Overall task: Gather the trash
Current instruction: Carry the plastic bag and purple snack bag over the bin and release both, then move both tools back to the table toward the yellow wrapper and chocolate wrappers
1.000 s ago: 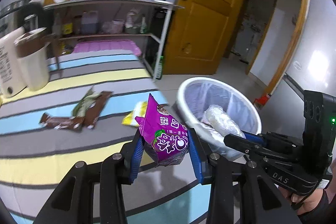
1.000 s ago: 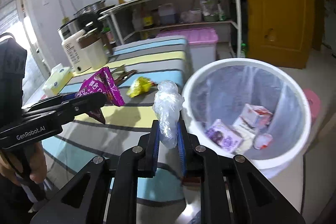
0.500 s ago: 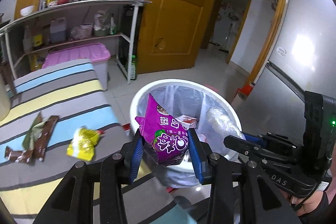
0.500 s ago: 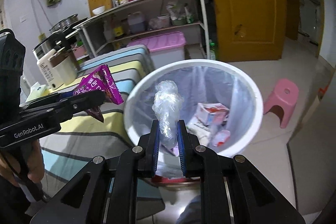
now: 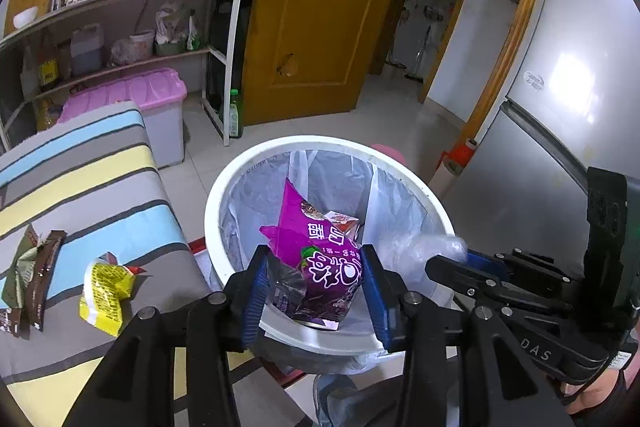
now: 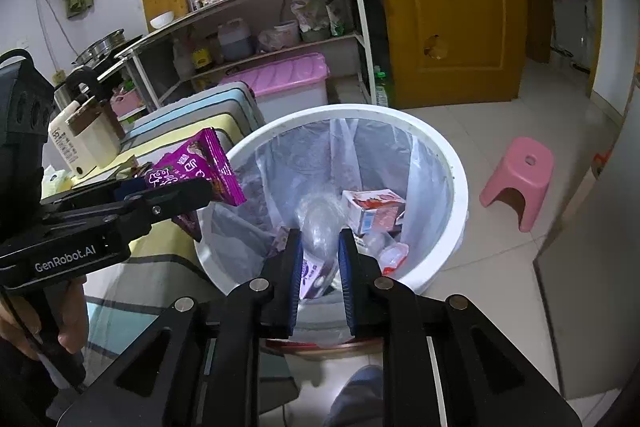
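Left gripper (image 5: pixel 314 291): I have carried it from above the striped desk (image 5: pixel 100 195) to above the white bin (image 5: pixel 224 187); its jaws have just been opening, with the purple snack packet (image 5: pixel 320 251) between them. The packet leans on the right-hand pad with a gap at the left-hand pad, so I judge the grip released or nearly so.
Right gripper (image 6: pixel 319 267): likewise brought over the bin mouth; its jaws have just been opening, with the clear plastic wad (image 6: pixel 320 223) between the pads. I cannot tell whether the pads still press on it.
Purple snack packet: upright over the bin's lined interior, not yet among the rubbish below.
Clear plastic wad: over the bin interior, above the cartons (image 6: pixel 372 211) already lying inside.
Meaning for the task: I read this as the drop step for both pieces at once; both should fall inside the rim if the jaws part further.
Remaining trash: a yellow wrapper (image 5: pixel 106 287) and brown wrappers (image 5: pixel 36 275) lie on the desk, well apart from the bin, so further trips appear needed.
Risk: the light wad may cling to a pad rather than fall.
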Demonstrator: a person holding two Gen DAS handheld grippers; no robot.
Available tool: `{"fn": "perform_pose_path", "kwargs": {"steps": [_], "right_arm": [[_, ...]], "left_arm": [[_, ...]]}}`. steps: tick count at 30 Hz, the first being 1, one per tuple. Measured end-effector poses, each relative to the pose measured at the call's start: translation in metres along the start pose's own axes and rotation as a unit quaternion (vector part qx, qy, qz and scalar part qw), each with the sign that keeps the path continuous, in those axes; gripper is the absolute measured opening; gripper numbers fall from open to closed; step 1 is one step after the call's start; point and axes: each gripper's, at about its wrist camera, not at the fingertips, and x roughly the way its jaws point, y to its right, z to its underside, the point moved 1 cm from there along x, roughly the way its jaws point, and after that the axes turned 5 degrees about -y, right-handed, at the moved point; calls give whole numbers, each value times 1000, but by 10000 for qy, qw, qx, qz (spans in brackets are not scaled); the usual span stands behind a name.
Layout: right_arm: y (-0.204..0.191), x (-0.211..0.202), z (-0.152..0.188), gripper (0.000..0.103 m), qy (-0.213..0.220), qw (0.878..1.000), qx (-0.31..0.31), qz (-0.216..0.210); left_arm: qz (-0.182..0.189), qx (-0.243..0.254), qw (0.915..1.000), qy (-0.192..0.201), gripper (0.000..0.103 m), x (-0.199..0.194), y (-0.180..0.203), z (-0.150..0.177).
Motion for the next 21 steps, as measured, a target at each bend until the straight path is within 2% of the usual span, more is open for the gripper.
{"fn": "perform_pose_path", "kwargs": {"steps": [5, 7, 21], "right_arm": [[3, 1, 2, 21, -10, 10000, 31, 21], [2, 0, 2, 27, 9, 10000, 34, 7], [-14, -21, 6, 30, 254, 9994, -25, -212]], "left_arm": [[69, -43, 10000, -10, 50, 2, -2, 0], [120, -70, 9999, 18, 54, 0, -3, 0], [0, -404, 9985, 375, 54, -39, -18, 15]]}}
